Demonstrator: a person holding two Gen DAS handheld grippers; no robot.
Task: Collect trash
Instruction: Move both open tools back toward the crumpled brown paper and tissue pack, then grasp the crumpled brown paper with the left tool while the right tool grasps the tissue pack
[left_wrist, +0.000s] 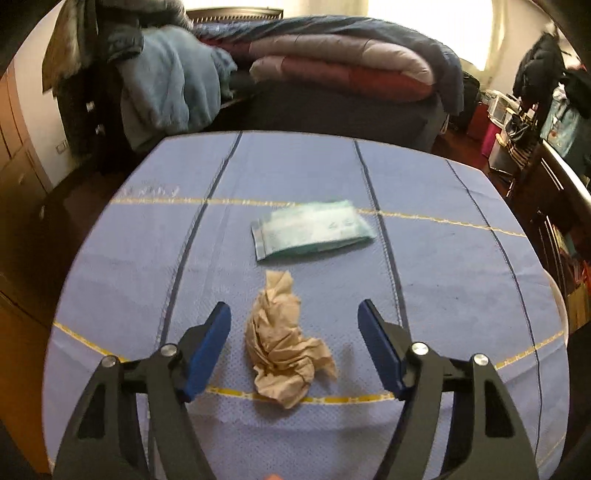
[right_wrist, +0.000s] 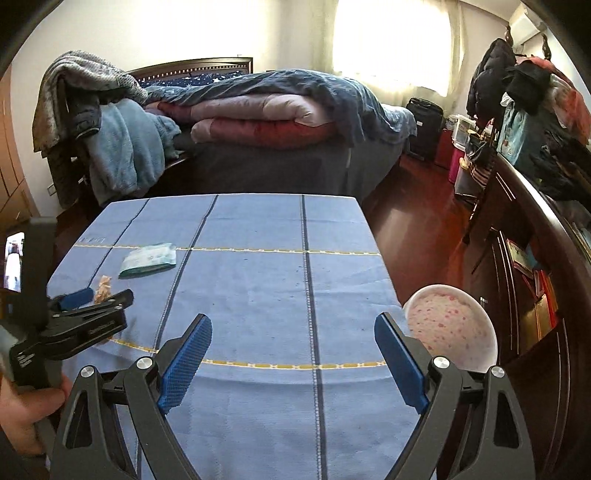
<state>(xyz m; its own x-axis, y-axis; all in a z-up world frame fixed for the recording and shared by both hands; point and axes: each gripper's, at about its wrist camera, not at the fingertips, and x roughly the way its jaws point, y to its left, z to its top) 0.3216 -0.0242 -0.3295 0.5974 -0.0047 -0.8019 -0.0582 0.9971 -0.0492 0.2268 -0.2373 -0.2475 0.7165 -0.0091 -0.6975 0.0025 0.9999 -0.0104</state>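
The left gripper (left_wrist: 294, 314) tilts downward, jaws apart. The right gripper (right_wrist: 293, 328) also tilts downward, jaws wide and empty.

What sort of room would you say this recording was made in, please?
Most likely a lived-in bedroom. A bed piled with folded quilts stands just beyond the table, clothes hang on a rack at the right, and a bright curtained window fills the far wall.

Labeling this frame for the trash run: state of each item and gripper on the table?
Crumpled brown paper: lying loose on the tablecloth, between the left gripper's fingers, not pinched.
Wipes packet: flat, closed, untouched.
Bowl: upright at the table's right edge, looks empty.
Left gripper: open, around the paper.
Right gripper: open, holding nothing.
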